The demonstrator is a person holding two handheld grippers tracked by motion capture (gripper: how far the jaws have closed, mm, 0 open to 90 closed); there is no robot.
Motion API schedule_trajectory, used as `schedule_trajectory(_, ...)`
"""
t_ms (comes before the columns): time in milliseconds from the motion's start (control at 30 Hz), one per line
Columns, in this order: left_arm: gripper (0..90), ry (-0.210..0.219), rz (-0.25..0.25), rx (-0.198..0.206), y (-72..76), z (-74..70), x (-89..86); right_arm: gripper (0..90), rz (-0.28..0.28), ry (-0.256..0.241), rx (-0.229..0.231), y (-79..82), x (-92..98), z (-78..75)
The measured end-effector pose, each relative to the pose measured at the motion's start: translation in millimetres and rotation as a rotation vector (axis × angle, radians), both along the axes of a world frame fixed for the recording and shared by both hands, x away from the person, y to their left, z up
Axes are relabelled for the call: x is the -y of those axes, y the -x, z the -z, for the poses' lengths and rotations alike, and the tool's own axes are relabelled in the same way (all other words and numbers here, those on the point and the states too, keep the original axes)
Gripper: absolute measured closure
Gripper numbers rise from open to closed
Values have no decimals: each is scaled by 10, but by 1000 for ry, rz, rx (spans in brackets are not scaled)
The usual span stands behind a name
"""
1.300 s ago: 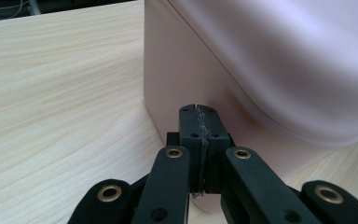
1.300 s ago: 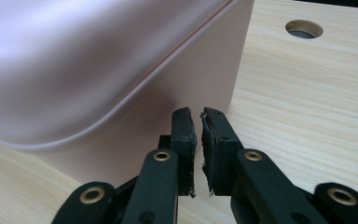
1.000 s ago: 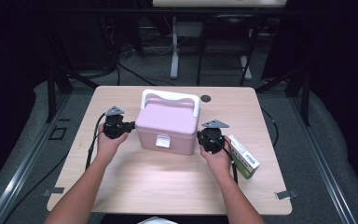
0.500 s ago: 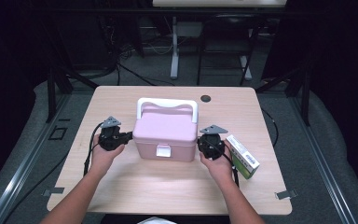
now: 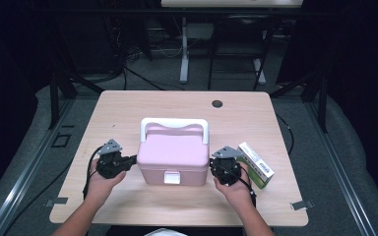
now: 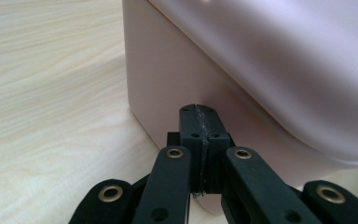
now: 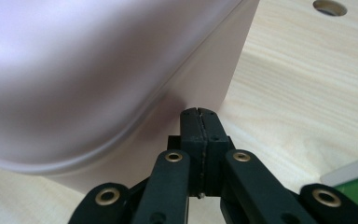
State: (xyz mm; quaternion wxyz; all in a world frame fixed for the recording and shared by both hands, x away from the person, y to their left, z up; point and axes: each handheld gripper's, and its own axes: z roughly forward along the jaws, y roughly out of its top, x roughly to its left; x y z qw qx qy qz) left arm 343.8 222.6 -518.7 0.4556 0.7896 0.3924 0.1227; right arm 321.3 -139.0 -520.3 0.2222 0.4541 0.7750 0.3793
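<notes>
Pink box (image 5: 173, 156) between left tongs (image 5: 128, 160) and right tongs (image 5: 215, 167), both pressed together, empty

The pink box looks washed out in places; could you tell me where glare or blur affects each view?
High view: pink box evenly lit, surroundings dark. Left gripper view: lid soft and blurred with pale sheen, shut left tool sharp. Right gripper view: lid blown to a whitish blur, right tool crisp, shadow beneath the rim.
</notes>
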Motion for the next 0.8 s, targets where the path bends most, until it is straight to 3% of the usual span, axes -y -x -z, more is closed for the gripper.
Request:
schedule_trajectory(133, 900, -19, -1, 11, 118, -9, 29, 900, -5, -17, -16, 73, 37, -3)
schedule_trajectory(267, 900, -10, 1, 2, 191, -6, 20, 900, -21, -27, -34, 144, 59, -13)
schedule_trajectory(800, 900, -8, 25, -4, 467, -7, 3, 900, -53, 25, -19, 403, 55, -27)
